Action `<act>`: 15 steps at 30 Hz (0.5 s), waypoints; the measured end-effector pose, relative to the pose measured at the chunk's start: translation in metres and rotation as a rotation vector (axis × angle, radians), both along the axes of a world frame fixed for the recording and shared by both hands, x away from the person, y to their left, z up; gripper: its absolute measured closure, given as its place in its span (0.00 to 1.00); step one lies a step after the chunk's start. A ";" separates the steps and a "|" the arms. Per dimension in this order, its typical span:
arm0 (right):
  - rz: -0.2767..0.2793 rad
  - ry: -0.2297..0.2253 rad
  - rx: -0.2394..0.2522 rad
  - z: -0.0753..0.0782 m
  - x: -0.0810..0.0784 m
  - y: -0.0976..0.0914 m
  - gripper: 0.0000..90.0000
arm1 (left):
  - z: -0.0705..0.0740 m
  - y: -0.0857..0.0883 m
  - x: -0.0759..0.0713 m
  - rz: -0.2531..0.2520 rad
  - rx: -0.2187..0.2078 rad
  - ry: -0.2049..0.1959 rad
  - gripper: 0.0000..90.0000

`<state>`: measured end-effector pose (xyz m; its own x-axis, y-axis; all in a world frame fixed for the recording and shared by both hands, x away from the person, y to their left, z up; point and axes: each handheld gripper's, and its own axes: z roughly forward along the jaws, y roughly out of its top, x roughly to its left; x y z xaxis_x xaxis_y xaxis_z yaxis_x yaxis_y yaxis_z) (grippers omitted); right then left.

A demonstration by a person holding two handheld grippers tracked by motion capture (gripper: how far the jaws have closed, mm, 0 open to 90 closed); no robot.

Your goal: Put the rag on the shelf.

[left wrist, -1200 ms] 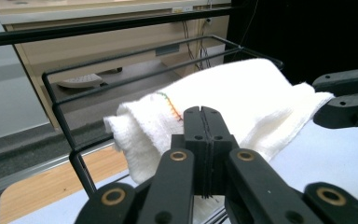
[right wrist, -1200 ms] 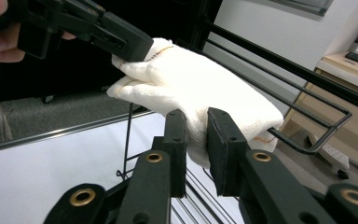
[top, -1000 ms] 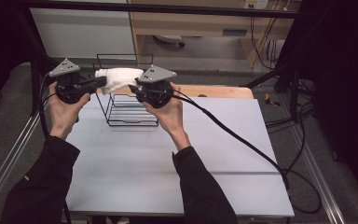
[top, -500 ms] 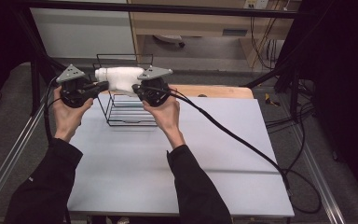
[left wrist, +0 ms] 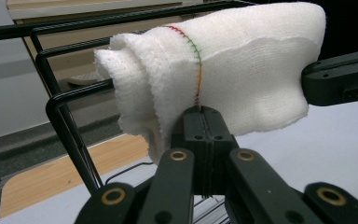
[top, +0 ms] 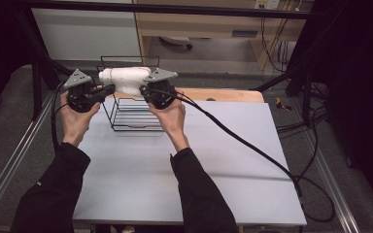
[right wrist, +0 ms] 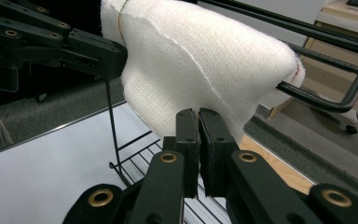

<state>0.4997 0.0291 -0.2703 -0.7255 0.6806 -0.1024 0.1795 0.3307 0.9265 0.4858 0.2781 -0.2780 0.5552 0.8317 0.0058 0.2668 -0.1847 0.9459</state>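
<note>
A white folded towel (top: 124, 77) lies across the top bars of a black wire rack (top: 131, 116) at the far left of the table. My left gripper (top: 110, 89) is at its left end and my right gripper (top: 143, 90) at its right end. In the left gripper view the jaws (left wrist: 203, 116) are shut on the towel's (left wrist: 242, 70) lower edge, beside a red-green stitched seam. In the right gripper view the jaws (right wrist: 198, 119) are shut on the towel's (right wrist: 200, 60) hanging edge. The towel rests on the rack's bar (right wrist: 317, 98).
The pale grey table (top: 223, 160) stretches to the right and toward me. A wooden board (top: 223, 94) lies along its far edge. The right gripper's black cable (top: 243, 141) trails across the table to the right. Metal frame rails run along both sides.
Both hands have sunk slightly with the towel between them. The towel, loosely bunched a second ago, now lies stretched along the rack's top. The right jaws have shut on its edge.
</note>
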 end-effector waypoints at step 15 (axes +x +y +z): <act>0.053 0.021 0.036 0.020 -0.027 -0.027 0.72 | 0.004 0.009 -0.024 -0.024 0.028 0.044 0.73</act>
